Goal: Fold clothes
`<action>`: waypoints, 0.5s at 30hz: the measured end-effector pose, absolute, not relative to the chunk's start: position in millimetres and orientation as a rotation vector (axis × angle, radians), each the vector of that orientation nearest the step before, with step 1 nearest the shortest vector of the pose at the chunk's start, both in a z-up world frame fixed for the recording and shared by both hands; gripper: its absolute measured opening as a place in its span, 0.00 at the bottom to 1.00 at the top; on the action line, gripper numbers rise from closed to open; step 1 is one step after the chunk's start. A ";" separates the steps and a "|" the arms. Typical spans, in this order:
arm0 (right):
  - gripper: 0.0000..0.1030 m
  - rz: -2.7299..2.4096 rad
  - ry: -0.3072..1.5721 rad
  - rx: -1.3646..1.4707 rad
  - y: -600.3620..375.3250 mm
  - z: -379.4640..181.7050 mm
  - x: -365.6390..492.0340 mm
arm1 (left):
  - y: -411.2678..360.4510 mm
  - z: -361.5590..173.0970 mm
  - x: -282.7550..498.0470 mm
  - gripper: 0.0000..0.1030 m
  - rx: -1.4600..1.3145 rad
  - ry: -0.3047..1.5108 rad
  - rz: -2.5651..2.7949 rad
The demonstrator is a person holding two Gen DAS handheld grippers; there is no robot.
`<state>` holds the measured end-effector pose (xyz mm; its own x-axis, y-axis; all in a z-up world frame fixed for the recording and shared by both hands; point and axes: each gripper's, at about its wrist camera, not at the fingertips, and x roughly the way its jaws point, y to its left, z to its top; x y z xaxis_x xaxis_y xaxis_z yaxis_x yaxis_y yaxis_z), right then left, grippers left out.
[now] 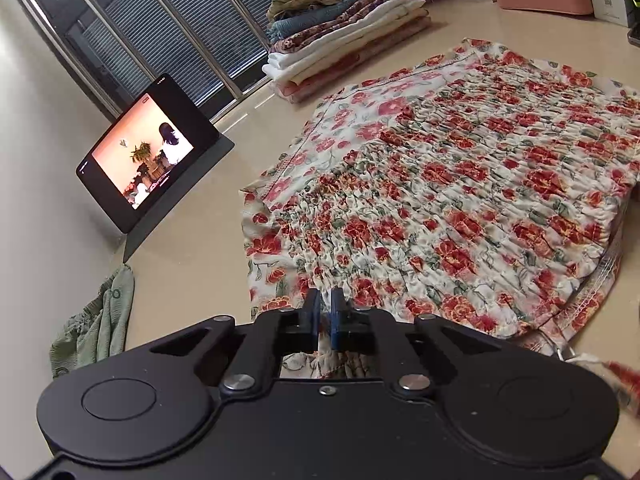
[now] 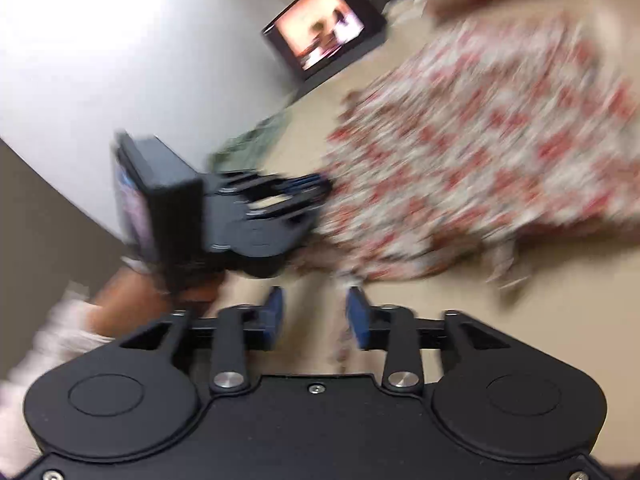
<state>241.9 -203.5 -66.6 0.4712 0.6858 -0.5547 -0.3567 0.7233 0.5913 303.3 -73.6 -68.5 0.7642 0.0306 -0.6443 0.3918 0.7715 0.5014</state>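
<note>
The left tool [image 1: 325, 300], blue pads pinched on the near hem of the red-flowered shirred garment [image 1: 460, 184] spread on the beige surface [image 1: 192, 280], could lose that thin edge if tugged. The right tool [image 2: 315, 312] gapes wide, holding nothing; its view is blurred.

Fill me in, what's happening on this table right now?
A person is folding clothes with a handheld gripper in each hand. The left gripper is shut on the near edge of a floral garment spread on the beige table. The right gripper is open and holds nothing, just short of the same near edge; its view is motion-blurred. A stack of folded clothes sits at the far side, a tablet plays video, and a green cloth lies crumpled beside it.
</note>
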 end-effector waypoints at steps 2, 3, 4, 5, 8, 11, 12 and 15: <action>0.46 0.634 0.822 0.326 -191.9 -65.4 233.0 | -71.7 -66.8 305.1 0.05 0.654 0.691 -0.217; 0.46 0.629 0.805 0.283 -184.8 -65.9 229.1 | -70.8 -66.4 306.0 0.05 0.646 0.695 -0.219; 0.45 0.624 0.797 0.238 -175.8 -67.6 226.0 | -70.3 -66.0 306.0 0.05 0.641 0.696 -0.221; 0.40 0.616 0.796 0.196 -167.3 -69.3 224.0 | -69.9 -65.7 305.9 0.05 0.636 0.697 -0.221; 0.03 0.603 0.822 0.129 -150.6 -69.3 223.0 | -69.3 -64.8 306.4 0.05 0.619 0.702 -0.219; 0.01 0.683 0.892 0.424 -168.6 -72.7 230.1 | -68.3 -63.6 307.5 0.04 0.605 0.709 -0.220; 0.01 0.727 0.908 0.594 -181.5 -76.0 232.9 | -67.4 -63.3 307.9 0.05 0.599 0.710 -0.222; 0.02 0.817 0.869 1.077 -217.2 -92.8 236.4 | -64.6 -62.5 309.2 0.05 0.580 0.713 -0.229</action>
<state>236.4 -217.2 -92.8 0.4292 0.8836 -0.1870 -0.1331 0.2666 0.9546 309.2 -64.6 -62.5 0.7397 -0.0041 -0.6729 0.3876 0.8200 0.4212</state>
